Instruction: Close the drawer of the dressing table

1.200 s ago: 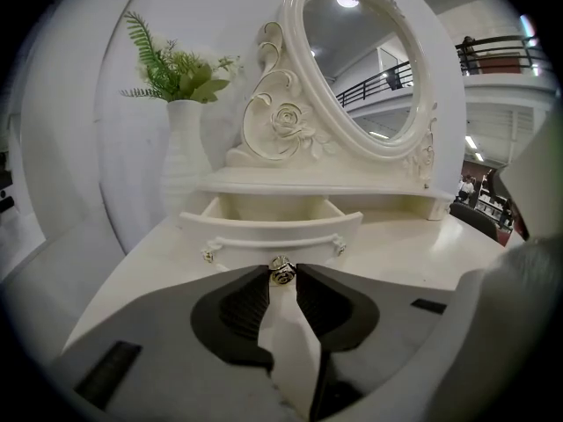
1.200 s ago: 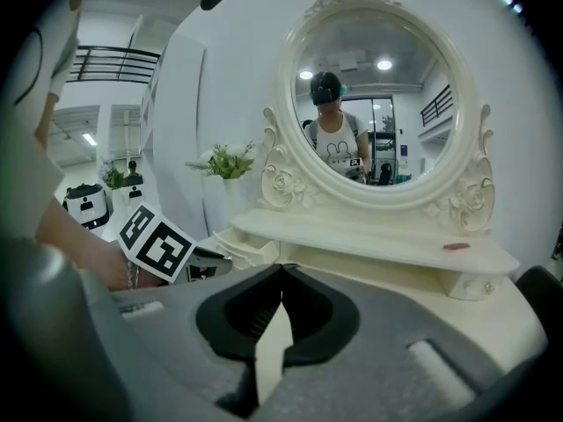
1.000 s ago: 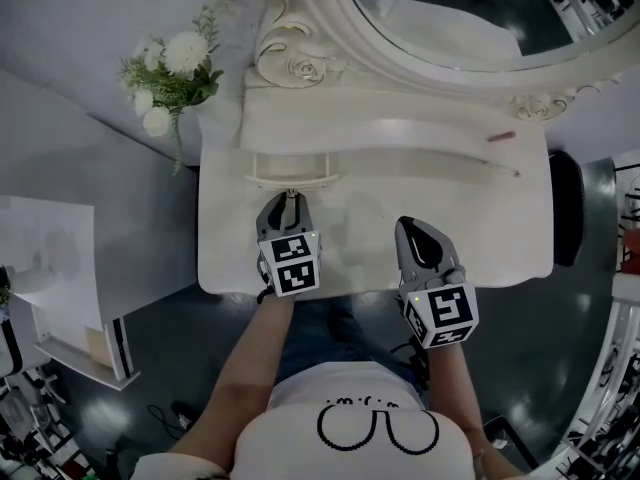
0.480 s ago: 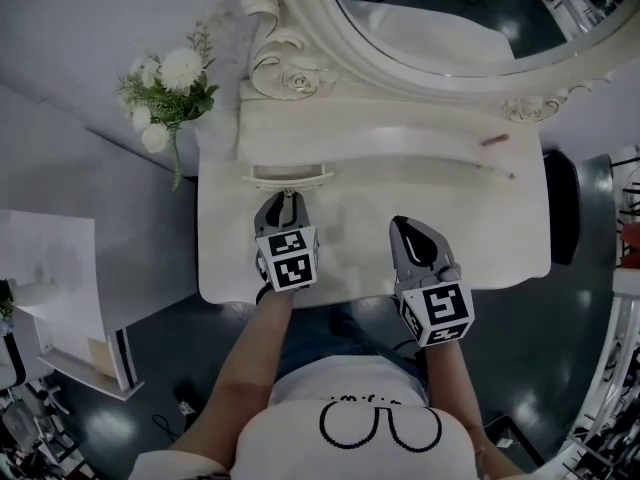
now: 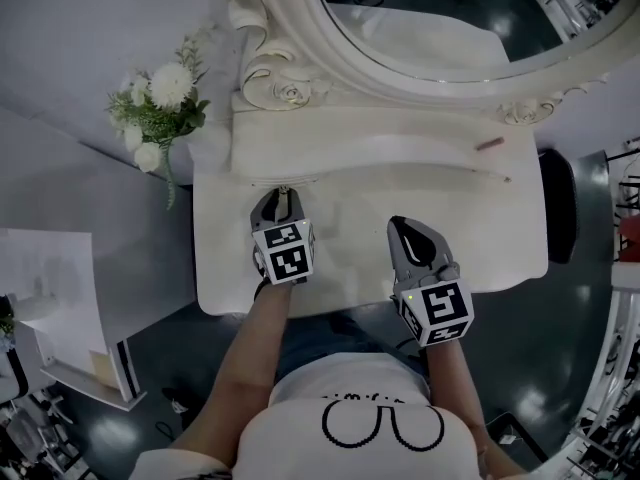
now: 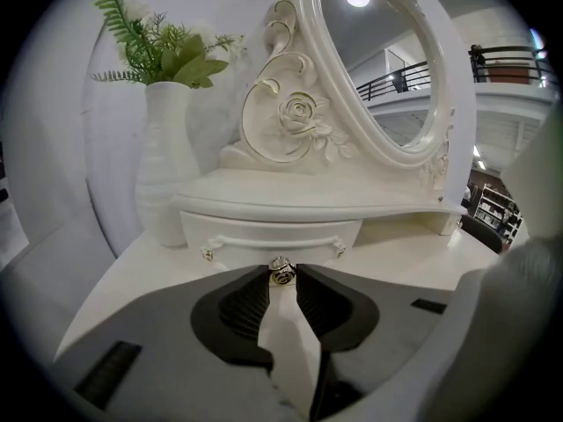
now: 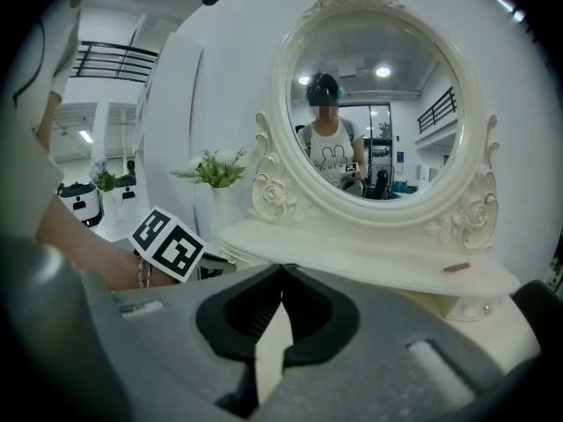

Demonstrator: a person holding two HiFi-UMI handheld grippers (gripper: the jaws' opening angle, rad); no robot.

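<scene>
Two grippers hung over the bench (image 5: 500,233), but only the left gripper (image 5: 279,205) was at work. Its fingers were drawn in narrow and pinched the small metal knob (image 6: 281,271) right at their tips. That knob belonged to the drawer (image 6: 273,236), which sat under the curved shelf (image 6: 308,202) at the foot of the mirror (image 6: 387,60), just beside the vase (image 6: 165,165). From the head view the drawer front looked nearly flush with the shelf edge, so the closing seemed almost done; whether a sliver of gap remained could not be told.

The right gripper (image 7: 281,271) held nothing, its fingers pressed together, well apart from the drawer on the right half of the bench.

To finish well, the push probably needed to run straight along the drawer's travel, with the knob kept centred between the fingertips so the front would not skew and bind. A gentle, steady press until the front seated would likely serve better than a shove, since the vase stood close and the knob offered little to grip.
</scene>
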